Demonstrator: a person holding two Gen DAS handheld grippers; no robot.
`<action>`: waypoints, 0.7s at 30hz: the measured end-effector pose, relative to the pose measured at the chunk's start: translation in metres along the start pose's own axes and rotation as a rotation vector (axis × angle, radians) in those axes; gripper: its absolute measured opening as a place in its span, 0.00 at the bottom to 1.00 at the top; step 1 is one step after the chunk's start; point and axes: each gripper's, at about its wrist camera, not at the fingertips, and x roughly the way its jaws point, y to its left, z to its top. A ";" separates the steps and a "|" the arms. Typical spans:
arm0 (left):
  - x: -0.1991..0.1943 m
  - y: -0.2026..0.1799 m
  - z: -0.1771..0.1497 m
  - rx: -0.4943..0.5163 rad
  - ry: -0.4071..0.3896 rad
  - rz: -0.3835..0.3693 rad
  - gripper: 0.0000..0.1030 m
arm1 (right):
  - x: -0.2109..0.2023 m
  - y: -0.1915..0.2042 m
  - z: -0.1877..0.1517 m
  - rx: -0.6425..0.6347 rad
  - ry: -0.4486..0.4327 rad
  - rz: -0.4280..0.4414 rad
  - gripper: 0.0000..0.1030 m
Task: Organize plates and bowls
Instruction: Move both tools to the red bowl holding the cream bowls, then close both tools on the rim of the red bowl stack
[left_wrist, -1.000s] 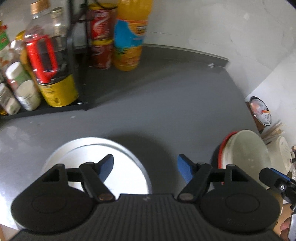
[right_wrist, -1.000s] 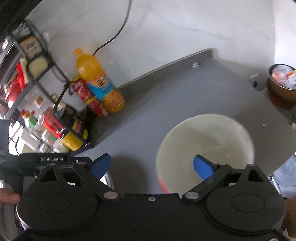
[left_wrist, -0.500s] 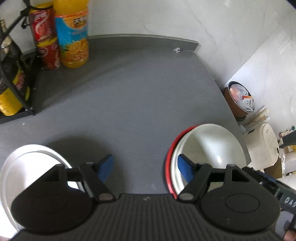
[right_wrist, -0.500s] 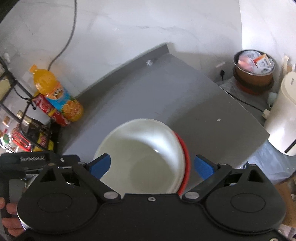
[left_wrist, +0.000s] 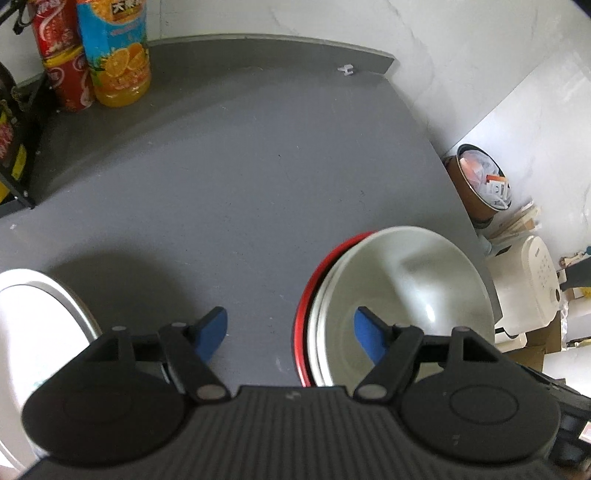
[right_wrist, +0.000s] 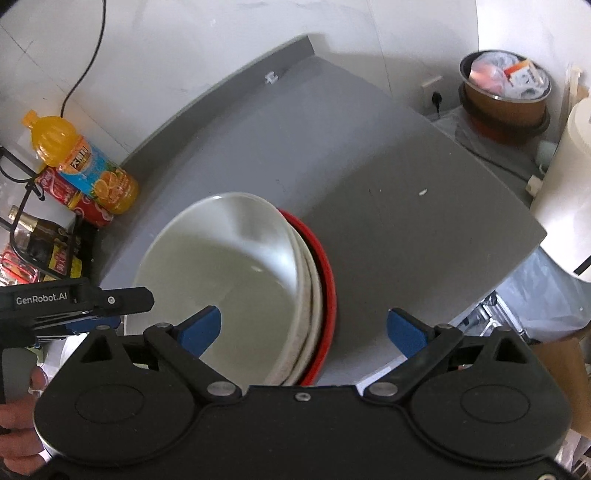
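Observation:
A white bowl (left_wrist: 406, 284) sits stacked in other white bowls on a red dish (left_wrist: 314, 266) at the right of the grey counter (left_wrist: 240, 166). A white plate (left_wrist: 33, 325) lies at the left edge. My left gripper (left_wrist: 290, 330) is open and empty, its right fingertip over the stack's left rim. In the right wrist view the same white bowl (right_wrist: 229, 258) and red dish (right_wrist: 327, 266) lie under my right gripper (right_wrist: 304, 328), which is open and empty and straddles the stack's right rim.
An orange juice bottle (left_wrist: 114, 48) and red cans (left_wrist: 62, 55) stand at the back left beside a black rack (left_wrist: 14, 147). Off the counter's right edge are a brown pot (right_wrist: 506, 92) and a white appliance (left_wrist: 524, 284).
Both grippers have shifted right and closer to the bowl stack. The white plate has slid to the left edge of the left wrist view. Both stay open.

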 end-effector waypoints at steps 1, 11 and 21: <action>0.003 -0.002 -0.001 0.000 0.006 0.008 0.72 | 0.003 -0.002 0.000 0.002 0.007 0.003 0.91; 0.037 -0.009 -0.009 -0.071 0.064 0.018 0.51 | 0.029 -0.015 0.003 0.021 0.100 0.057 0.47; 0.041 -0.002 -0.013 -0.098 0.097 -0.008 0.26 | 0.029 -0.019 0.003 0.007 0.109 0.080 0.31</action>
